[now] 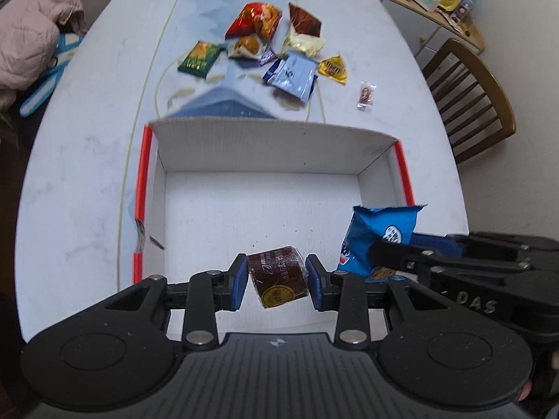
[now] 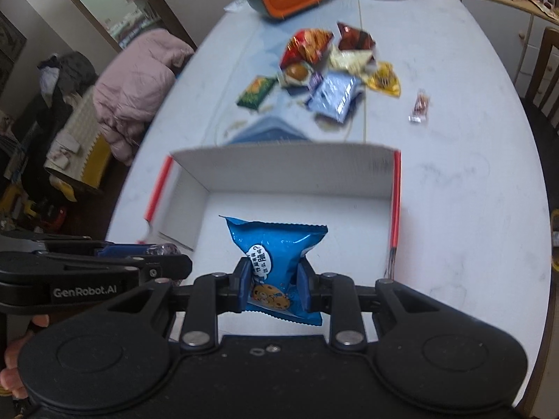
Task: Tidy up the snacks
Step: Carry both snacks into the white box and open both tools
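Over white box [image 1: 265, 146]: brown snack [image 1: 277, 274], blue packet [image 2: 279, 262] clamped.

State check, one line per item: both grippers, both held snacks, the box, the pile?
left gripper: shut on brown snack
brown snack: held above box
right gripper: shut on blue cookie pack
blue cookie pack: held above box
box: open, no snacks inside
snack pile: loose on table, beyond box

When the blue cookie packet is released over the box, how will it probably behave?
The blue cookie packet, pinched by the right gripper, looks puffy and crinkly, so probably light and slightly slippery. It would likely flop flat in the white box rather than roll. Cookies inside may crack.
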